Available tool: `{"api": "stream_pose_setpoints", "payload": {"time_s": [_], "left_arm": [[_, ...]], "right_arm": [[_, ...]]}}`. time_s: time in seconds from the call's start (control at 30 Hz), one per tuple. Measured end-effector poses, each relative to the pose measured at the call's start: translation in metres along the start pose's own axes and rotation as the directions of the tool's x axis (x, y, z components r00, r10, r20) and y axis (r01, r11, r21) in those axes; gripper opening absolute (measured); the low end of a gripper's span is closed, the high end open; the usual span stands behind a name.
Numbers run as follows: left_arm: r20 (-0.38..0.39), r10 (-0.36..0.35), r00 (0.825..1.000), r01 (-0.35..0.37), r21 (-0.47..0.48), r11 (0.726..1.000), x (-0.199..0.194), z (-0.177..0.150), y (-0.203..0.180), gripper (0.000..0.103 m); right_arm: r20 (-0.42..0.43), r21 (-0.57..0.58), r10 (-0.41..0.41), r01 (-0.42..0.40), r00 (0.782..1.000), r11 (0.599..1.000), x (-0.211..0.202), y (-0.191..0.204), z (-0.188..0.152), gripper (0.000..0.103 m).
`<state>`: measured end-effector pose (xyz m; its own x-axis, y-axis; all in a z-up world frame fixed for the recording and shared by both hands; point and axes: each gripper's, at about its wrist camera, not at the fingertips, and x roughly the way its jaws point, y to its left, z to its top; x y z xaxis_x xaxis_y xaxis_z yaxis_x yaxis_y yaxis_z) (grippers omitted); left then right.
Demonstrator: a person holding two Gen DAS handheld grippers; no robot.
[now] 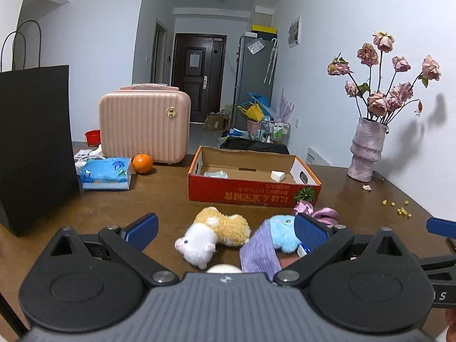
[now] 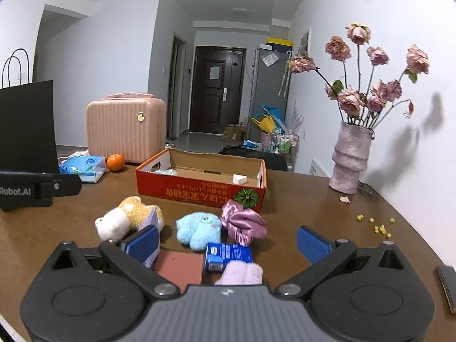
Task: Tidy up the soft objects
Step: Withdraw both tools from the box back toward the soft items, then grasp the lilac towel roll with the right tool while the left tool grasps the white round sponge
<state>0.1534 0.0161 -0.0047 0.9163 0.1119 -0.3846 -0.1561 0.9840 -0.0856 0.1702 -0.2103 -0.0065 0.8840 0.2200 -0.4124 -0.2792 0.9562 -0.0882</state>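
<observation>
A: Left gripper [image 1: 226, 229] hanging wide open, pinching nothing. Right gripper [image 2: 228, 239] likewise spread, empty.

B: Nearest toy?

A: Dog [image 1: 212, 232] lying between the left pads, just ahead, on the table's [image 1: 142, 199] near half. Long axis running slantwise, white head toward the gripper, tan rump toward the box [image 1: 253, 185].

B: Right side?

A: Blue plush [image 2: 198, 229] sitting ahead, between the right fingers, pink scrunchie [image 2: 242, 225] touching the box front. Packet [image 2: 228, 256] and lilac fluff [image 2: 240, 275] closer in.

B: Looks?

A: Dog fluffy, squashable, probably yielding under a pinch. Box standing toward the far edge, nearly empty. Likely calling for a short reach forward, closing across the body.
</observation>
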Motion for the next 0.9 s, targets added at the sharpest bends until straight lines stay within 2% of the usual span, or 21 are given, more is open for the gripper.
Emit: {"api": "stream_pose_setpoints", "payload": {"time_s": [0.1, 0.2, 0.4, 0.6, 0.9], "left_arm": [[-0.004, 0.008, 1.0, -0.008, -0.006, 1.0, -0.013, -0.007, 0.0, 0.103], [0.006, -0.024, 1.0, 0.024, -0.018, 1.0, -0.029, -0.017, 0.005, 0.103], [-0.008, -0.034, 0.999, 0.034, -0.028, 0.999, -0.042, -0.035, 0.009, 0.103], [-0.059, -0.035, 0.998, 0.034, -0.026, 0.999, -0.032, -0.055, 0.011, 0.103], [-0.102, -0.032, 0.994, 0.03, -0.023, 0.999, -0.011, -0.063, 0.015, 0.103]], "right_arm": [[0.008, 0.014, -0.003, 0.003, 1.0, 1.0, -0.012, 0.0, -0.009, 0.103], [0.016, 0.027, -0.002, 0.002, 1.0, 1.0, -0.021, 0.0, -0.019, 0.103], [0.032, 0.065, -0.009, 0.007, 0.999, 0.998, -0.032, -0.004, -0.037, 0.103], [0.001, 0.065, -0.016, 0.016, 1.0, 0.998, -0.024, -0.007, -0.048, 0.103], [-0.039, 0.073, -0.026, 0.028, 0.999, 0.997, -0.007, -0.01, -0.056, 0.103]]}}
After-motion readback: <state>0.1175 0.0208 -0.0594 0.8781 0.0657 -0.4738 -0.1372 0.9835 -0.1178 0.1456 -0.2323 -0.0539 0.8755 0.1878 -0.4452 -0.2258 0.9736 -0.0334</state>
